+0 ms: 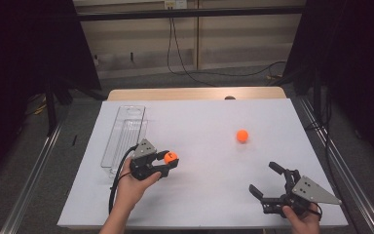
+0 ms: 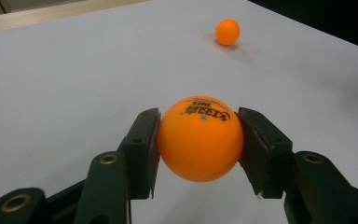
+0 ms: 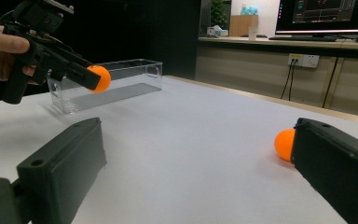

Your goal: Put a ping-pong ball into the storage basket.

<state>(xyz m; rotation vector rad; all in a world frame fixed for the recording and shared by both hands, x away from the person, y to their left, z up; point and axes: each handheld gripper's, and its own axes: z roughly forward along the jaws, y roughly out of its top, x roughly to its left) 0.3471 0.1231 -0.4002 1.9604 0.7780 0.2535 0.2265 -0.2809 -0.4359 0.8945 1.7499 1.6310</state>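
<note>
The right gripper point(image 1: 268, 181), low at the frame's right, stands with jaws spread wide, nothing between them. Left of centre, the left gripper point(image 1: 168, 162) clamps an orange ball point(image 1: 171, 157). Beside it, the clear tray point(image 1: 118, 127) looks empty. A second orange ball point(image 1: 242, 135) lies right of centre on the white table point(image 1: 199, 117).

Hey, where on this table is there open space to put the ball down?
The white table is bare between the left gripper, which holds an orange ball, and the right gripper. The far strip between the clear tray and the loose ball is bare too. The left edge is crowded by tray and hand.
</note>
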